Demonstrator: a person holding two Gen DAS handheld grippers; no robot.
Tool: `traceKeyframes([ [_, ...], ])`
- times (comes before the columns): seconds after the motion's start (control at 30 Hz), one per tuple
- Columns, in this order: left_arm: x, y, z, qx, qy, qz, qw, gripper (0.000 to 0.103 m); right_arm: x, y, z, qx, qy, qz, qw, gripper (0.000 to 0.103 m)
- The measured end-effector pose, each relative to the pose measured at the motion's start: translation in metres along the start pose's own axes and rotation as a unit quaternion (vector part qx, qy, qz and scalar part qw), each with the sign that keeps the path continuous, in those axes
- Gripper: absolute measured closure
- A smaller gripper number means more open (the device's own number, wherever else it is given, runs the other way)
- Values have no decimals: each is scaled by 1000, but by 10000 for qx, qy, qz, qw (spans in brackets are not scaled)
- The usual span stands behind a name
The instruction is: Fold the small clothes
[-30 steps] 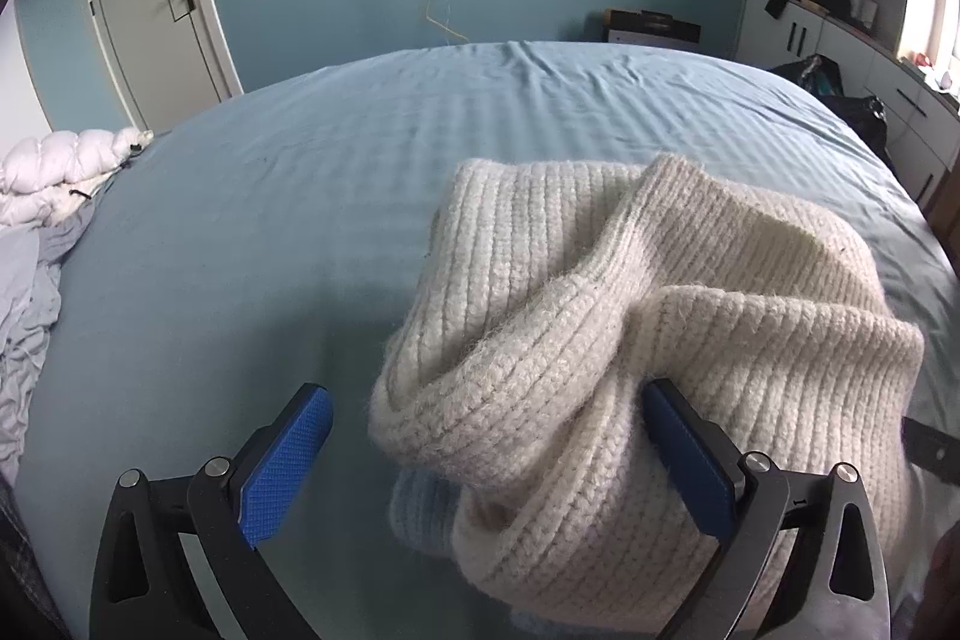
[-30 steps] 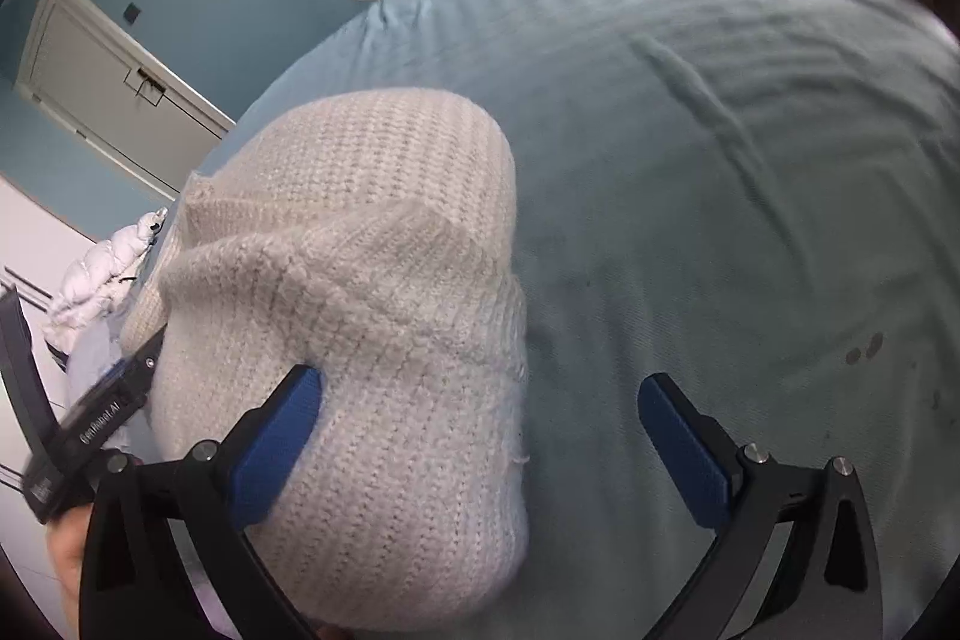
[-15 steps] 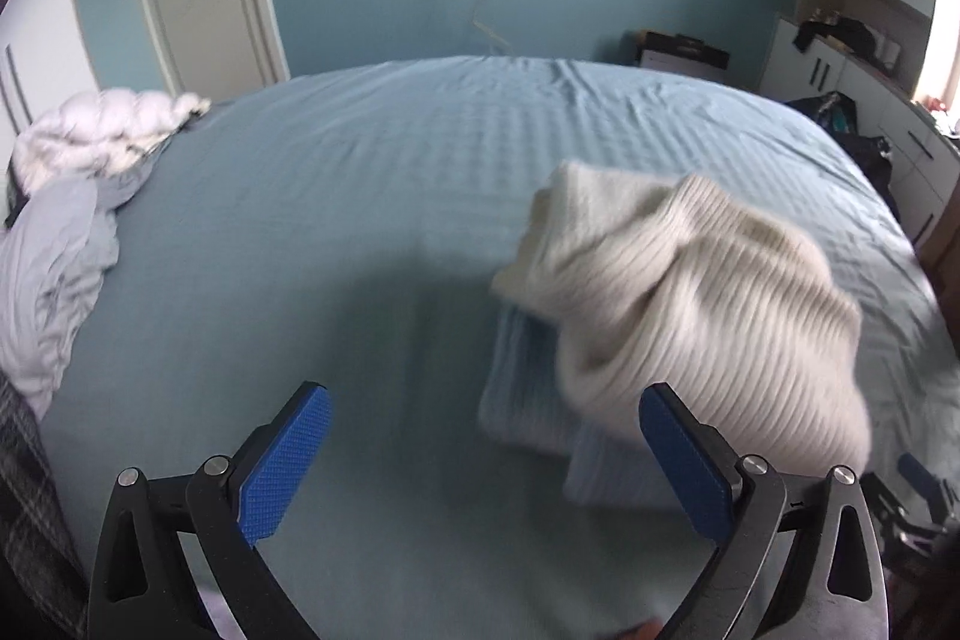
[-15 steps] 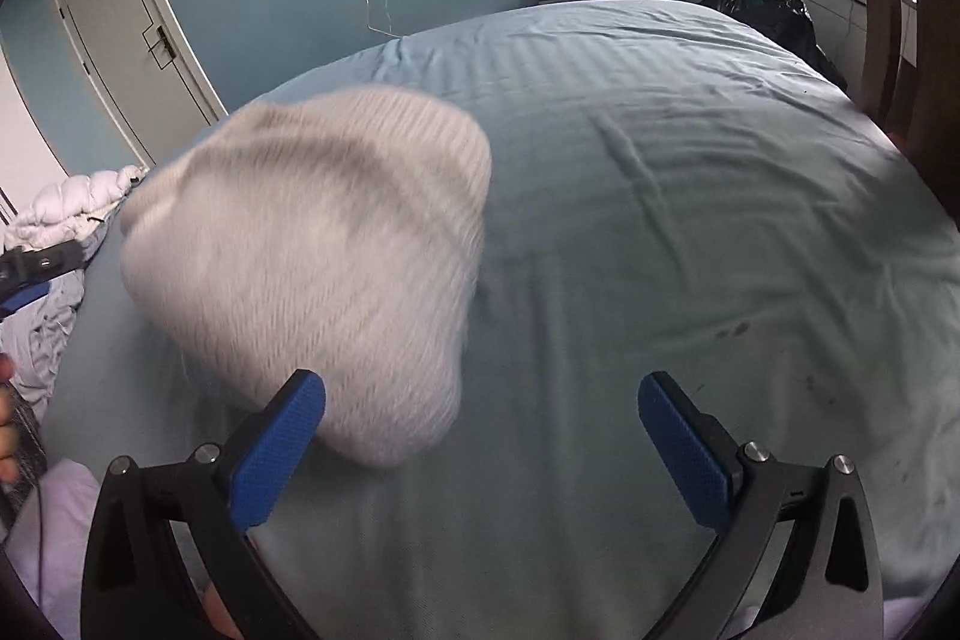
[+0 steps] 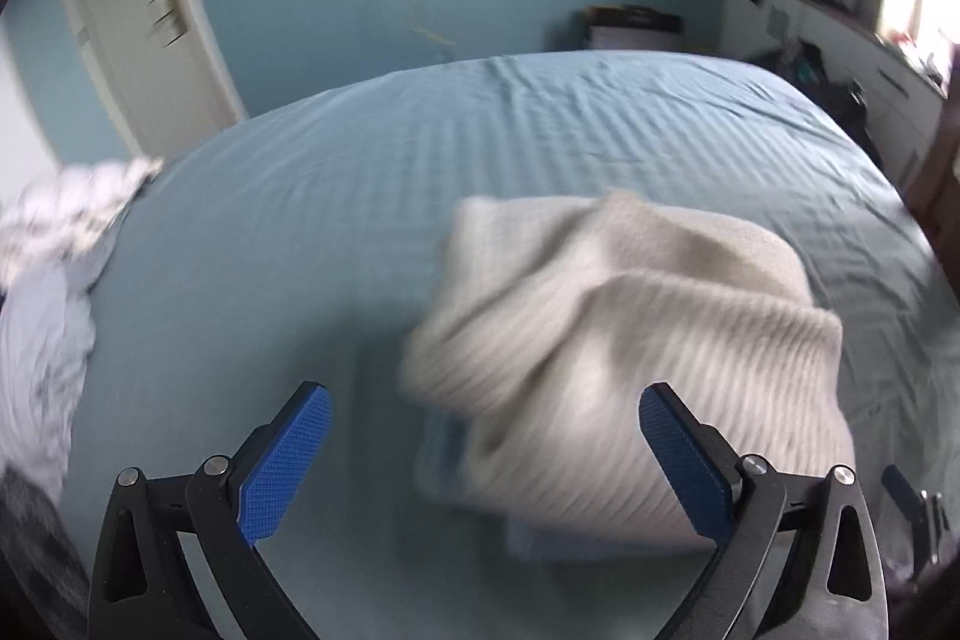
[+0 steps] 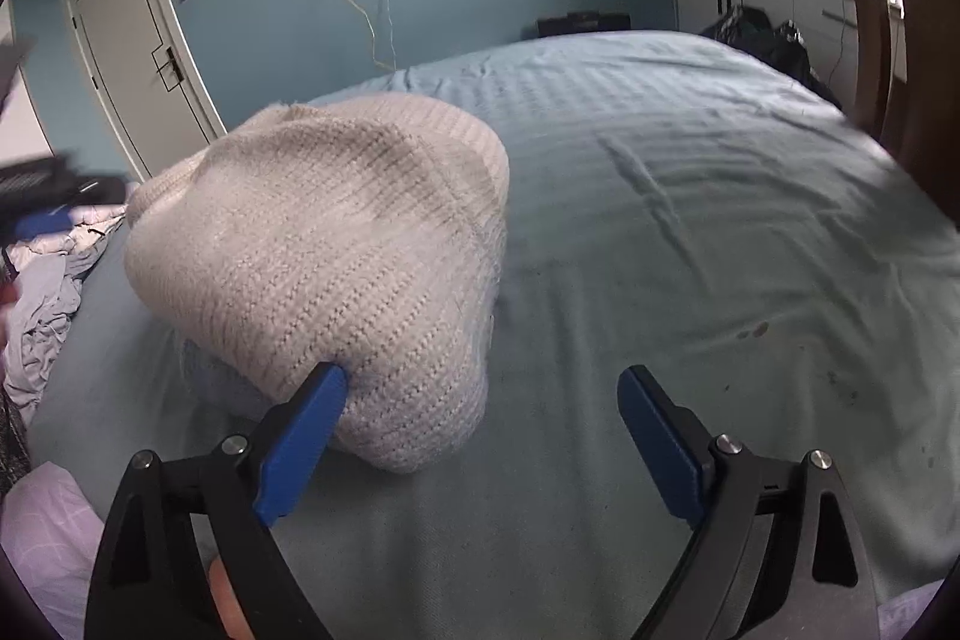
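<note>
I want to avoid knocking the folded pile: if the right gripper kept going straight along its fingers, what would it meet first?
Probably the bare pale blue bedsheet; the closing right gripper aims just right of the cream ribbed knit sweater, whose near edge sits by its left pad.

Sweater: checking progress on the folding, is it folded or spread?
Folded: the sweater sits bunched in a compact bundle on the bed.

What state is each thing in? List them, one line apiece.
Cream knit sweater: folded into a bundle, lying on the bed, held by neither gripper.
Light blue garment: folded, under the sweater.
Left gripper: open, empty.
Right gripper: closing, nothing gripped; left finger beside the sweater.
Door: shut.
Bedsheet: spread, lightly wrinkled.
</note>
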State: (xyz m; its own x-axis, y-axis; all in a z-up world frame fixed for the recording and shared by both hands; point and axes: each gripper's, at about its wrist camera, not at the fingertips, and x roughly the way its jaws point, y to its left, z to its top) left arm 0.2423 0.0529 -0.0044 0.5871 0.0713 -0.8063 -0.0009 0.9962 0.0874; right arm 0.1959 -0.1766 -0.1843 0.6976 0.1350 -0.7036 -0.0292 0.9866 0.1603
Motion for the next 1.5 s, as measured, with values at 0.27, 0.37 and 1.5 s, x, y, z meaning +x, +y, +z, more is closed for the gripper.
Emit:
traceKeyframes([
  [0.27, 45, -34, 0, 623, 167, 211, 9977, 0, 30, 42, -14, -1266, 188, -128, 9917, 33],
  [0.37, 49, -28, -7, 540, 264, 158, 9981, 0, 43, 29, -4, -1023, 306, -103, 9942, 54],
  [1.5, 57, 126, -27, -925, 519, -283, 9940, 0, 129, -78, 72, 2148, 2518, 3218, 8871, 0],
])
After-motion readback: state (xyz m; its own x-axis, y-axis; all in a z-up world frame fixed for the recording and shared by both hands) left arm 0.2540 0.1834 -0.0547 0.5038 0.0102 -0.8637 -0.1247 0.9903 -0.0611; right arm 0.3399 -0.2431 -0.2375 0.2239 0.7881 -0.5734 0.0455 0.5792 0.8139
